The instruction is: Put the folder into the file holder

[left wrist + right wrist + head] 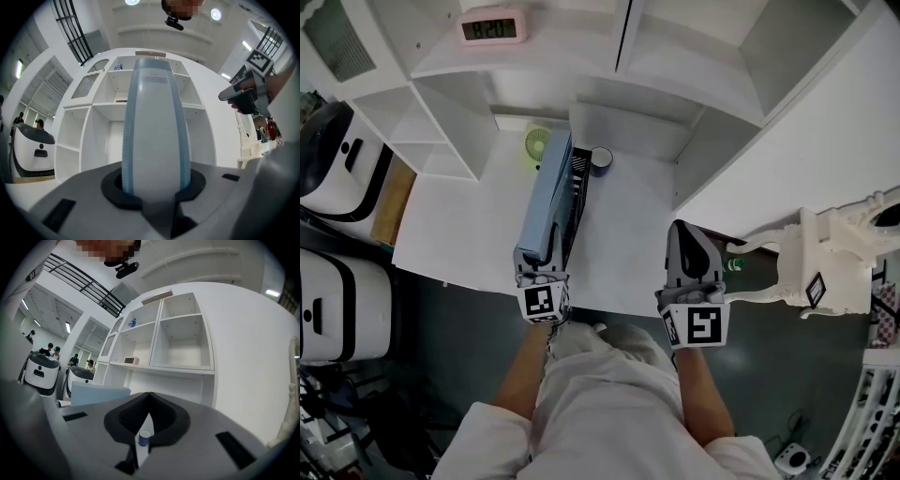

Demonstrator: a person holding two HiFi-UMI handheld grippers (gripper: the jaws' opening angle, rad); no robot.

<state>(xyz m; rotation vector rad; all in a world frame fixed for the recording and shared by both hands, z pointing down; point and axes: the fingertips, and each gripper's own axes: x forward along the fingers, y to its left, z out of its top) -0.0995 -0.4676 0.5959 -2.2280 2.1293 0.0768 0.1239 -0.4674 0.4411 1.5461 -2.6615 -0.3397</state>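
A pale blue-grey folder (547,202) stands on edge, lengthwise away from me, with my left gripper (536,259) shut on its near end. It lies along the left side of the black wire file holder (579,192) on the white desk (628,234); whether it sits inside a slot is hidden. In the left gripper view the folder (156,131) rises straight out of the jaws of the left gripper (157,190). My right gripper (686,236) hovers over the desk's near right part, shut and empty. Through its slit a blue cup (144,437) shows.
A dark blue cup (601,160) and a small green fan (538,143) stand behind the file holder. White shelving (675,56) with a pink clock (493,26) backs the desk. White machines (337,169) stand at the left, and a white ornate stand (825,253) at the right.
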